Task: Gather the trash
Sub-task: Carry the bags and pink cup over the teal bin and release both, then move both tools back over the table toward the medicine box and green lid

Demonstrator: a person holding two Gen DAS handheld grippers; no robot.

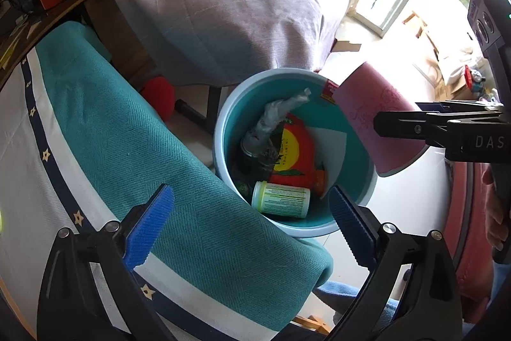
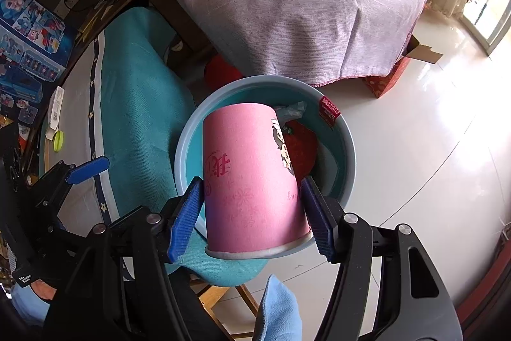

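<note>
A large table draped in a mauve woven cloth (image 2: 297, 5) is seen at the back, and a teal herringbone cloth with a white and navy starred border (image 1: 134, 149) is spread over the nearer table. Beside its edge, on the pale tiled floor (image 2: 415, 133), a round light-blue plastic bin (image 1: 223, 130) is seen from above. Inside it lie a red and yellow printed wrapper (image 1: 295, 149), a crumpled grey wad (image 1: 274, 120) and a small white bottle with a green label and yellow-green cap (image 1: 281, 199), on its side. A pink paper cup (image 2: 252, 181) is held upside down over the bin, pinched at its sides by the blue pads of the right gripper (image 2: 252, 213). The left gripper (image 1: 252, 229) is spread wide above the bin's near rim, with nothing between its fingers.
</note>
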